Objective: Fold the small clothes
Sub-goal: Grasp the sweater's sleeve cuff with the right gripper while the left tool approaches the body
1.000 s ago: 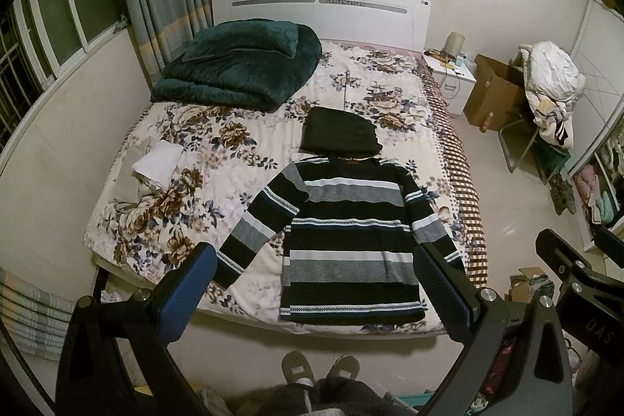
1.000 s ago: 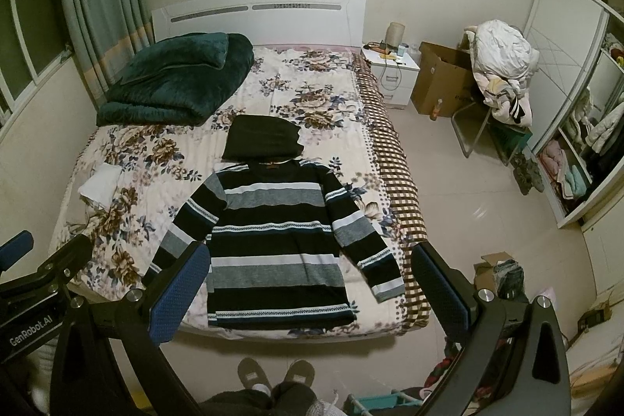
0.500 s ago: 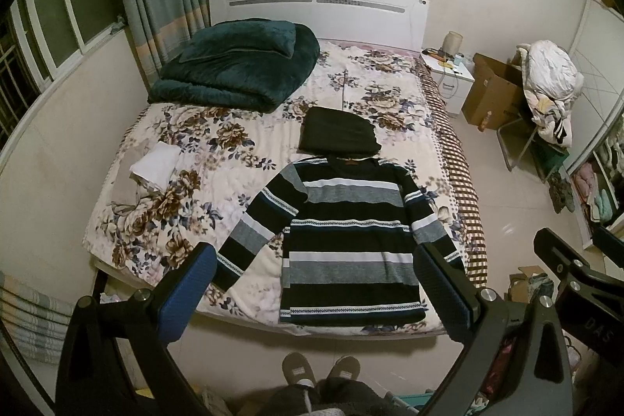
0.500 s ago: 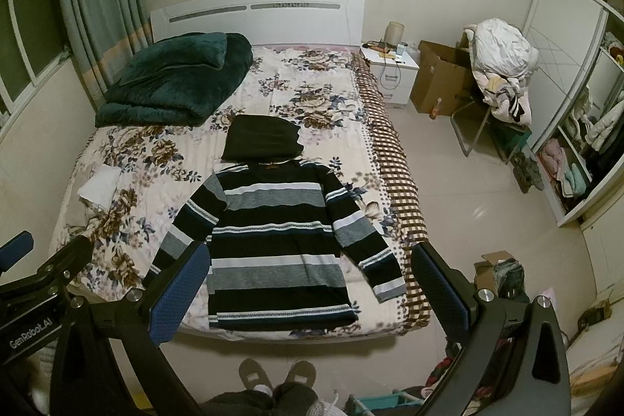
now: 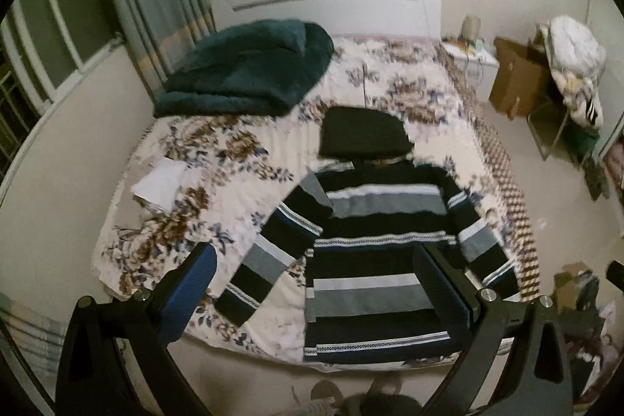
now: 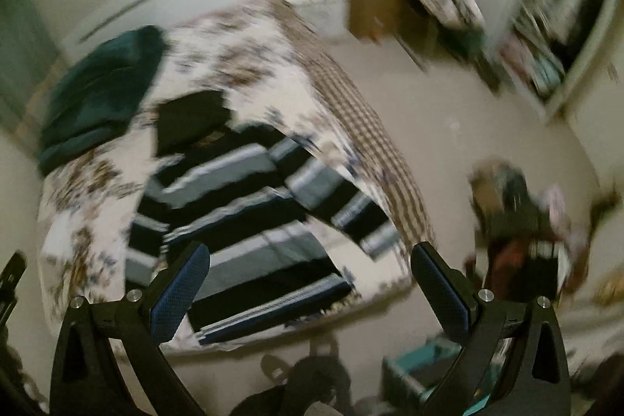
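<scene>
A black, grey and white striped sweater (image 5: 374, 260) lies flat, sleeves spread, on the floral bed (image 5: 241, 158) near its foot edge. The right wrist view is blurred and tilted; the sweater (image 6: 249, 221) shows there too. A folded dark garment (image 5: 364, 137) rests just beyond the collar. My left gripper (image 5: 314, 264) hovers open well above the sweater's lower half, nothing between its fingers. My right gripper (image 6: 310, 262) is open too, held high over the sweater's right side and the foot of the bed.
A dark green blanket (image 5: 249, 73) is heaped at the head of the bed, white folded cloth (image 5: 158, 182) lies at its left side. A nightstand (image 5: 474, 59), cardboard box (image 5: 514, 80) and chair piled with clothes (image 5: 573, 73) stand right. The person's slippered feet (image 5: 351, 392) are below.
Both grippers have moved closer to the bed. The right gripper has swung and tilted to the right, blurring its view. The sweater has not moved.
</scene>
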Demonstrator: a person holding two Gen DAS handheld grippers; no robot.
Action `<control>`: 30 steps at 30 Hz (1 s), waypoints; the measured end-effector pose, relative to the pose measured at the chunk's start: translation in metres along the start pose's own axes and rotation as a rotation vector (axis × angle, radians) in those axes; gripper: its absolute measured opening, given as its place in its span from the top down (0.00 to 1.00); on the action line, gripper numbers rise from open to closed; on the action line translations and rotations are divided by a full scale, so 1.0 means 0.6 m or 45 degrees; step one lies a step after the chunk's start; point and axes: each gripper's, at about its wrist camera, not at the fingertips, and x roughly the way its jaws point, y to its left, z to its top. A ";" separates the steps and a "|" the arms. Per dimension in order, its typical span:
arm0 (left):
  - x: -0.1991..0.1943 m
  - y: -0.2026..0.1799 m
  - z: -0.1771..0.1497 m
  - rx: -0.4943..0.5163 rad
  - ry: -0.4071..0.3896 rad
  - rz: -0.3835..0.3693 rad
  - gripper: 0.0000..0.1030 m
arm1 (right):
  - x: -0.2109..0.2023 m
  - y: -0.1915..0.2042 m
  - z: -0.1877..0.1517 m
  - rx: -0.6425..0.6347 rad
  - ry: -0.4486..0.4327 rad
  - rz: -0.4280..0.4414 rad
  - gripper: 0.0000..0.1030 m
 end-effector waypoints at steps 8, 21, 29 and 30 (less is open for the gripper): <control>0.235 -0.103 -0.045 0.058 0.167 0.119 0.00 | 0.390 -0.257 -0.008 0.403 0.298 -0.088 0.00; 0.561 -0.186 -0.163 -0.058 0.474 0.253 0.00 | 0.919 -0.456 -0.125 0.812 0.580 0.015 0.13; 0.626 -0.226 -0.181 0.051 0.487 0.222 0.00 | 0.931 -0.435 -0.113 0.837 0.427 0.152 0.93; 0.629 -0.231 -0.180 0.061 0.480 0.211 0.00 | 0.916 -0.433 -0.101 0.792 0.398 0.127 0.93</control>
